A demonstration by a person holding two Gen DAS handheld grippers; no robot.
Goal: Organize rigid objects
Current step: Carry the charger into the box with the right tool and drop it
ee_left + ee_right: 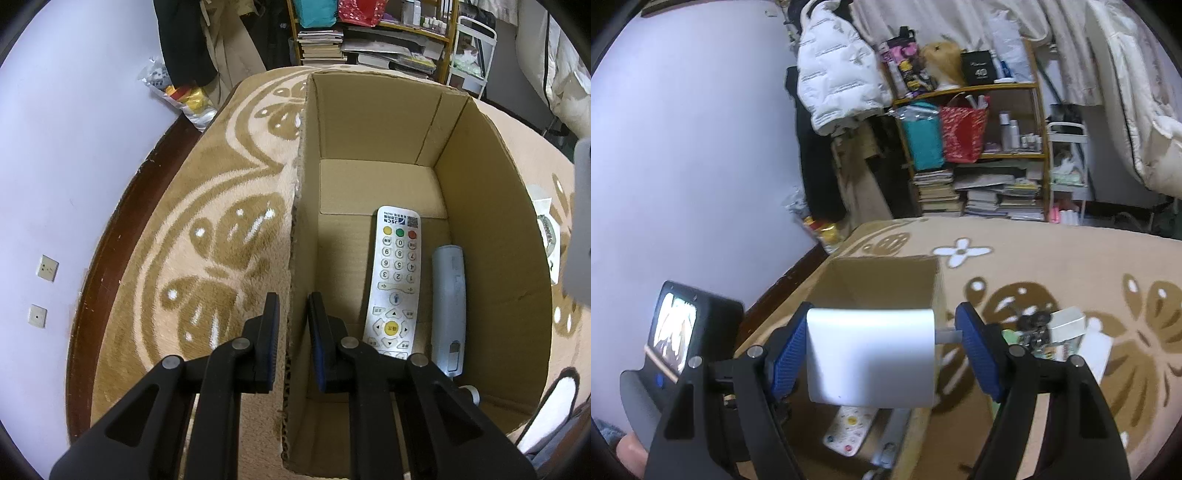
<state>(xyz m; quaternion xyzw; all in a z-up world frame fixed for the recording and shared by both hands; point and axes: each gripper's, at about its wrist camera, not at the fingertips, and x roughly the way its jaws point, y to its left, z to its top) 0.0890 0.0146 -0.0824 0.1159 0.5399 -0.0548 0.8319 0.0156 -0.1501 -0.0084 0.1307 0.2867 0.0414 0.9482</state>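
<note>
An open cardboard box [491, 206] stands on the patterned rug. Inside it lie a white remote [395, 280] with coloured buttons and a grey remote [448, 306], side by side. My left gripper [293, 332] is shut on the box's left wall, one finger outside and one inside. My right gripper [882, 350] holds a white block-shaped adapter [871, 354]. Its left pad presses the adapter's side and its right pad presses the stub that sticks out. The adapter hangs above the box [882, 280], over the white remote [849, 428] and the grey remote [895, 432].
A small heap of loose items [1056, 336] lies on the rug [1034, 258] right of the box. The left hand's device [676, 332] is at the lower left. A bookshelf [975, 155] and hanging coats stand behind. A dark baseboard [122, 206] and the wall bound the left.
</note>
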